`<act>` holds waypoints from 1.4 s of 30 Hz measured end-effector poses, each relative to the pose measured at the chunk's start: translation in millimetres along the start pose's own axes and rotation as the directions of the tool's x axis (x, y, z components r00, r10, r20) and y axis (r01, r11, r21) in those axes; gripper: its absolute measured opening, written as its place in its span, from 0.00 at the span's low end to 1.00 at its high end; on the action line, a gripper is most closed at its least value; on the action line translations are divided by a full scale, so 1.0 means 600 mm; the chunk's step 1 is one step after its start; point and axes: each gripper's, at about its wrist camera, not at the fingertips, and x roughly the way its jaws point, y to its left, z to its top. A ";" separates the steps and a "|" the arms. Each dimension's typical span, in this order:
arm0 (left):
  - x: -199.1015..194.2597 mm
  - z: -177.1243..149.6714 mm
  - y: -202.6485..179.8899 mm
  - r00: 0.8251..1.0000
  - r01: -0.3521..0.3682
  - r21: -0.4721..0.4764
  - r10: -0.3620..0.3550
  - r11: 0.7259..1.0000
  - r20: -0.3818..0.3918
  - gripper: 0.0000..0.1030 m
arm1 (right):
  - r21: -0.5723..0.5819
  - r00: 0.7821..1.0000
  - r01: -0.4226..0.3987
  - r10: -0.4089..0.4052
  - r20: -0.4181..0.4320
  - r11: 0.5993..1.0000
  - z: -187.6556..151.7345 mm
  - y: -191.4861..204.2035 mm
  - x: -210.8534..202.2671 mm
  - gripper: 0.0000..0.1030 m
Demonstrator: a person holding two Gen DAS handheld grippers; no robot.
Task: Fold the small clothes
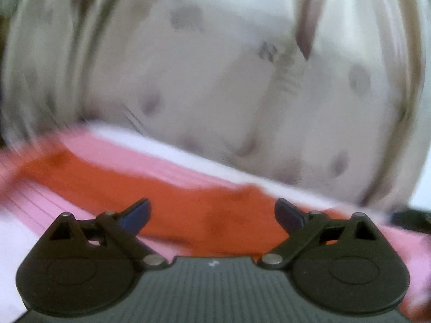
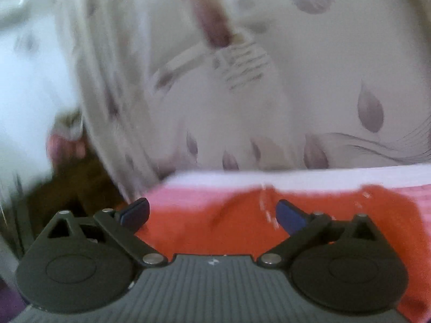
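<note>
An orange-red small garment [image 1: 204,204] lies on a pink and white striped cloth [image 1: 113,145], blurred by motion in the left wrist view. My left gripper [image 1: 212,212] hovers just above it, jaws wide apart, nothing between the blue pads [image 1: 134,215]. The same orange-red garment [image 2: 242,220] fills the lower right of the right wrist view, on the pink and white cloth [image 2: 296,177]. My right gripper [image 2: 212,214] stands open over it, its blue pads [image 2: 291,218] clear of the fabric.
A white curtain with grey-purple leaf prints [image 2: 336,86] hangs behind the work surface and fills the upper half of both views. A dark brown gap [image 2: 70,183] shows past the cloth's left edge in the right wrist view.
</note>
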 end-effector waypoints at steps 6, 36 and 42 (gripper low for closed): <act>-0.056 0.017 0.136 0.981 -0.190 0.263 0.190 0.946 0.029 0.96 | -0.219 0.995 0.013 -0.033 -0.090 0.976 -0.082 0.084 -0.037 0.97; -0.064 0.198 0.078 0.935 0.289 -0.212 -0.322 0.934 -0.148 0.09 | 0.168 0.997 0.040 -0.050 0.057 0.985 -0.098 0.004 -0.078 0.98; -0.024 0.224 -0.103 0.837 0.451 -0.272 -0.509 0.850 -0.203 0.09 | 0.256 0.990 0.000 -0.036 0.139 0.967 -0.107 -0.024 -0.097 0.98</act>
